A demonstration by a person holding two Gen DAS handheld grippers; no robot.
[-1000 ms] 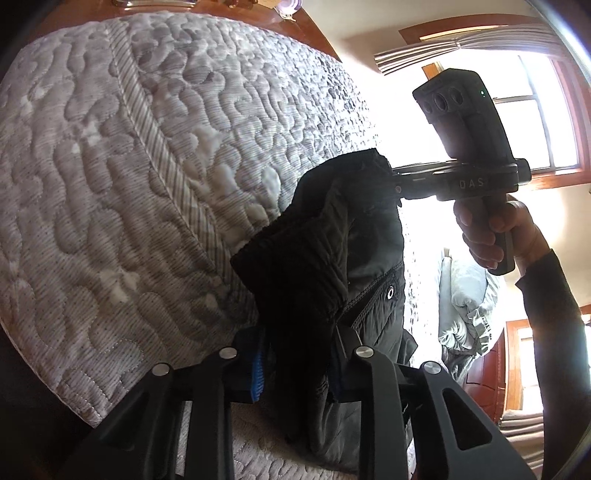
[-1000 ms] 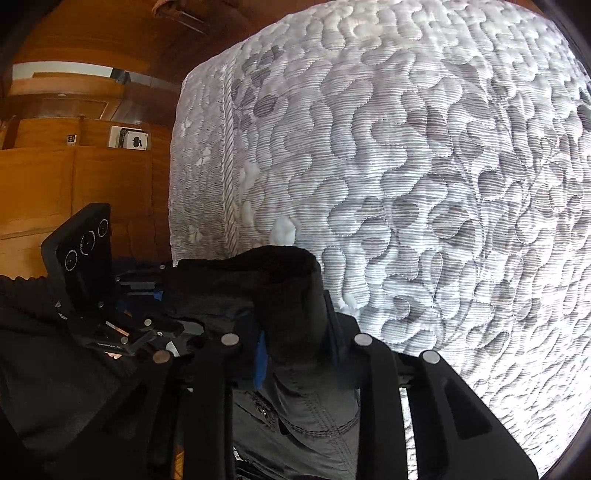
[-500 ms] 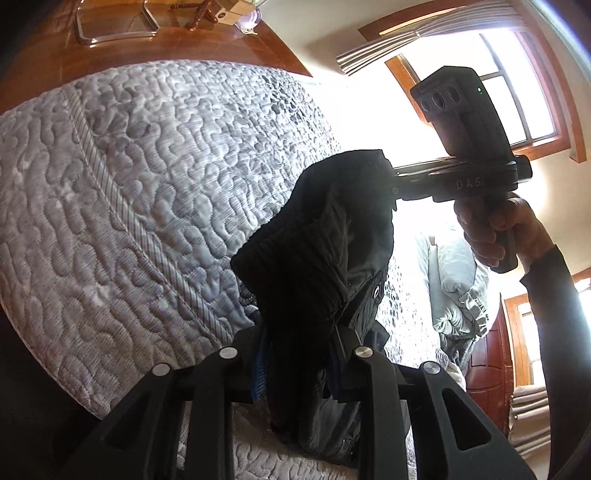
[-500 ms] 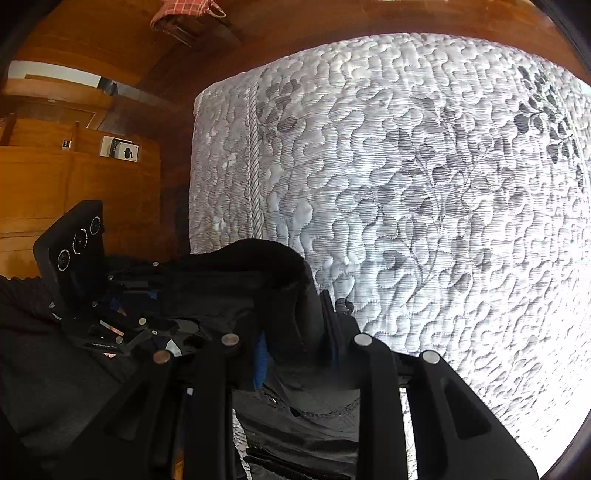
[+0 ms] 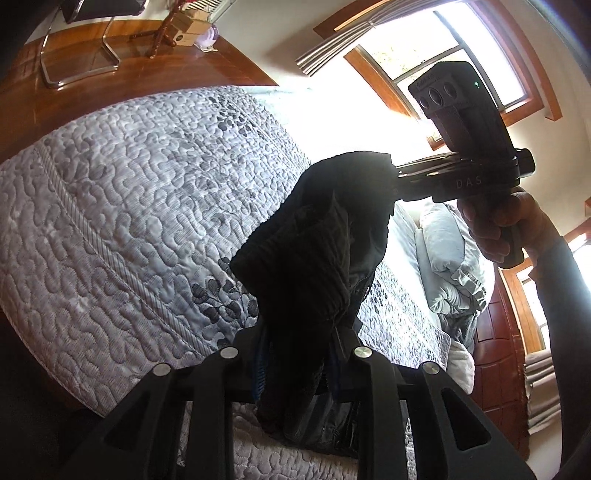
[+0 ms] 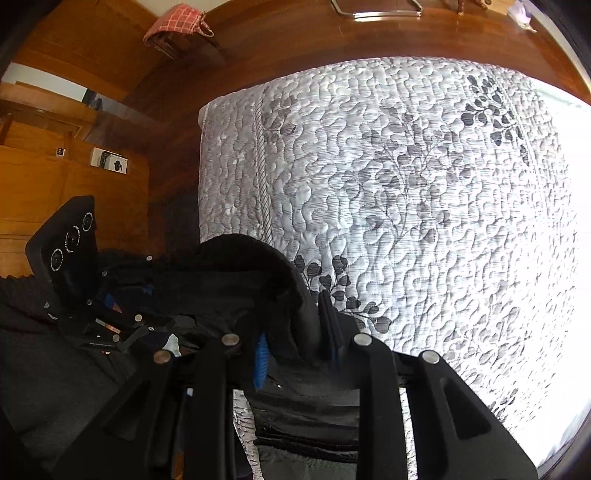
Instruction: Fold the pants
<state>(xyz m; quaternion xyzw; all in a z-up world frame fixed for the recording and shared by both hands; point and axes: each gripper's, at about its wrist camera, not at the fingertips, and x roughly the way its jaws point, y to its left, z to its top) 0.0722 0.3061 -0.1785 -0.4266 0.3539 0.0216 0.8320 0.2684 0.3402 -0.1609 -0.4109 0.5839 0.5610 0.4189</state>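
The black pants (image 5: 317, 266) hang bunched between my two grippers, lifted above the quilted bed (image 5: 129, 221). My left gripper (image 5: 295, 365) is shut on one end of the waistband. My right gripper (image 6: 295, 354) is shut on the other end of the pants (image 6: 251, 273). In the left wrist view the right gripper (image 5: 391, 177) holds the cloth at the upper right. In the right wrist view the left gripper (image 6: 122, 314) sits at the left, its fingertips buried in dark fabric. The lower part of the pants drapes below toward the bed.
The grey-white quilt (image 6: 424, 203) covers the bed. A crumpled grey duvet (image 5: 454, 266) lies at the bed's far end. A wooden floor (image 6: 295, 33), a chair frame (image 5: 74, 62), wooden cabinets (image 6: 55, 184) and a bright window (image 5: 443, 51) surround the bed.
Both grippers have risen and tilted up with the pants still held. More floor, window and far bed edge now show, and the pants hang higher off the quilt.
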